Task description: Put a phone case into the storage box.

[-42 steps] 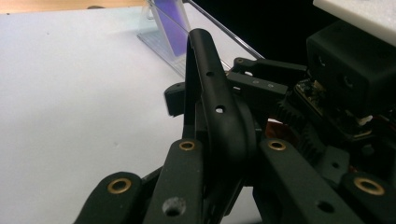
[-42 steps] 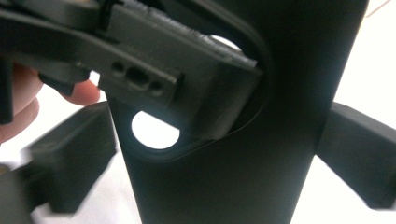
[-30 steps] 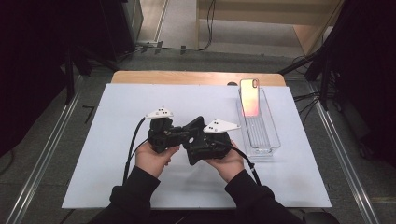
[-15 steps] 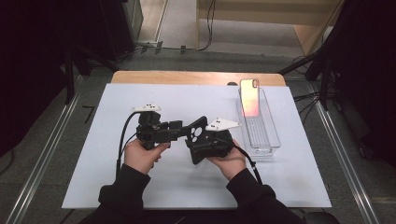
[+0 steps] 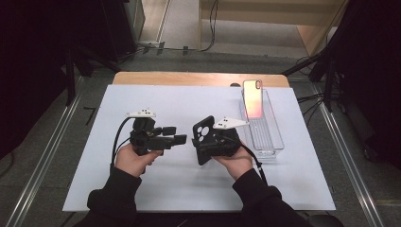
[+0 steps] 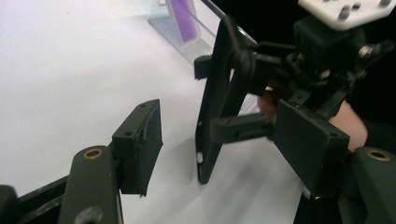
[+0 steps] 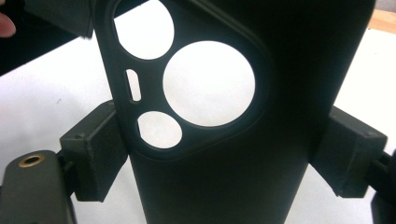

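The right gripper (image 5: pixel 204 141), held in the person's right hand (image 5: pixel 235 163) near the middle of the white table (image 5: pixel 189 104), pinches a black phone case (image 5: pixel 204 138) across its two long edges. The case stands roughly upright, lifted just above the table surface, with its camera cut-outs toward its far, upper end. In the right gripper view the two pads (image 7: pixel 95 151) press on the left and right edges of the case (image 7: pixel 224 140), and the white table shows through the round openings.

The left gripper (image 5: pixel 175 135), held in the left hand (image 5: pixel 135 161), lies level to the left of the case and points right toward it. Its jaws have just been opening and now stand spread, with nothing pressed between them. In the left gripper view its pads (image 6: pixel 140 144) stand apart on either side of the case (image 6: pixel 212 107), which is seen edge-on in the right gripper (image 6: pixel 224 100) and is not touched by them.

At the right side of the table sits a clear tray (image 5: pixel 265 137), running from near to far. A phone (image 5: pixel 253 97) with a pink-orange sheen leans at the tray's far end. The tray and phone stand well apart from the left gripper and just to the right of the right hand. The person's dark sleeves (image 5: pixel 113 198) enter from the near edge.
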{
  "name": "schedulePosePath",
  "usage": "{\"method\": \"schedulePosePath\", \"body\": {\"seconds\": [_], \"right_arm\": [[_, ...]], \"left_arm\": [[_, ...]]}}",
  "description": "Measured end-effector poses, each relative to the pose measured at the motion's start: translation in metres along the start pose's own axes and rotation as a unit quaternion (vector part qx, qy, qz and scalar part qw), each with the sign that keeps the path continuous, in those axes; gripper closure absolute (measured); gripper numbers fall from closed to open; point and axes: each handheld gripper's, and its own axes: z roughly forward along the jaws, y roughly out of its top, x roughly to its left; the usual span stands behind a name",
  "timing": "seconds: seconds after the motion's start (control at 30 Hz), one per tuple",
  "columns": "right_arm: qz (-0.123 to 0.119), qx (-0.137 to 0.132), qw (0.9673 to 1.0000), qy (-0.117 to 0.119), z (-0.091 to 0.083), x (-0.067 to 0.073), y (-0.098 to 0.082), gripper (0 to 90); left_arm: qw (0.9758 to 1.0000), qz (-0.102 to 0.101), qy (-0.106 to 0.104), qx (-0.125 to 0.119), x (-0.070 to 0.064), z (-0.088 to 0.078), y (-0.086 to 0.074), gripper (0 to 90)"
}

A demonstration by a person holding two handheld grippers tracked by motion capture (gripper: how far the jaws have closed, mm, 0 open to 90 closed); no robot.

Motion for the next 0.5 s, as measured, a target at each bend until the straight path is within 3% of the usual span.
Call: {"method": "schedulePosePath", "body": {"seconds": [0.5], "right_arm": [[0.0, -0.003, 0.9999, 0.016, -0.018, -0.005, 0.016, 12.4]], "left_arm": [[0.999, 0.032, -0.003, 0.032, 0.013, -0.003, -0.035, 32.3]]}}
